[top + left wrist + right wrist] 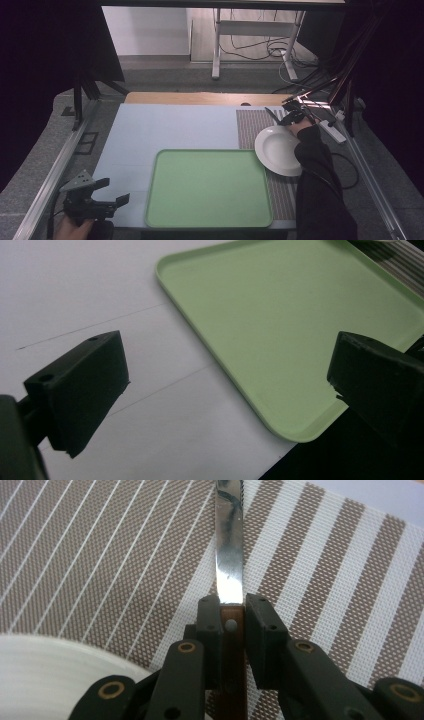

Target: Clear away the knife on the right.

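While the left gripper (107, 195) rests at the near left corner of the table, just left of the green tray (208, 187), its jaws stand spread wide with nothing between them; the left gripper view shows the tray's rounded near corner (295, 432) beyond them. Right of the tray, a white plate (278, 149) lies on the brown-and-white striped placemat (255, 127), touching the tray's far right corner. Beyond the plate, at its far edge, the right gripper (290, 117) pinches a table knife (230, 565) by its brown handle. The jaws press on both sides of the handle. The steel blade points away from the gripper, over the placemat.
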Demonstrator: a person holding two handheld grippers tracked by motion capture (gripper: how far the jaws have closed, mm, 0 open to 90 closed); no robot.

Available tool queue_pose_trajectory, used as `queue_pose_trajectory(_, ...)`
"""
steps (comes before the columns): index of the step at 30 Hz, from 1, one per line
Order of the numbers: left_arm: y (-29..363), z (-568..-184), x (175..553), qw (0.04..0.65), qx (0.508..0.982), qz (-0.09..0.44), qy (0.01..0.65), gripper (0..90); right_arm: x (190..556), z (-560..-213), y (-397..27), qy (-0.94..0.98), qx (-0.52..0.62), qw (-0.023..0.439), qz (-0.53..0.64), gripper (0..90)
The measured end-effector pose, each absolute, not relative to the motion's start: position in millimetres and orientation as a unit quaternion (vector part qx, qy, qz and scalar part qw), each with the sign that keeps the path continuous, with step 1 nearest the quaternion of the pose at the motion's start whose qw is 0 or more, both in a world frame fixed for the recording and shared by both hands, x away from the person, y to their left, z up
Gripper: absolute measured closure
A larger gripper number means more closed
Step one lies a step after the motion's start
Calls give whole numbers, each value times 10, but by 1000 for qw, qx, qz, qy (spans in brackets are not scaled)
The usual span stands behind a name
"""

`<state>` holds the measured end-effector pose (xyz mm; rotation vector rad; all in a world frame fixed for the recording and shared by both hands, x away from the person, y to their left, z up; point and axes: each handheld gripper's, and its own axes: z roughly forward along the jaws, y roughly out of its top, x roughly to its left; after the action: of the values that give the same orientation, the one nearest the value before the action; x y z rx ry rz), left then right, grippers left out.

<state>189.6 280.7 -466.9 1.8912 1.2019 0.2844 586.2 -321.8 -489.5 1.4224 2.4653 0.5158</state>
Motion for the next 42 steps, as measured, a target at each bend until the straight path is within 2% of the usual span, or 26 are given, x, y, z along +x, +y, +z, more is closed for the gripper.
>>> queue_pose_trajectory(6,2808,-4668,1894,427,757,114,481,29,5848,-4852,-3234,850,479,145,166,780)
queue_pose_trajectory(13,2809,-4667,1892,428,757,115,481,30,5788,-4719,-3460,831,501,167,176,781)
queue_pose_trajectory(18,2809,-4667,1894,428,756,114,481,30,5734,-4632,-3642,818,518,166,188,781)
queue_pose_trajectory(25,2812,-4668,1898,429,755,113,482,30,5640,-4466,-3674,822,505,174,197,781)
queue_pose_trajectory(42,2811,-4667,1895,430,756,114,481,30,5357,-4245,-3436,840,466,142,240,780)
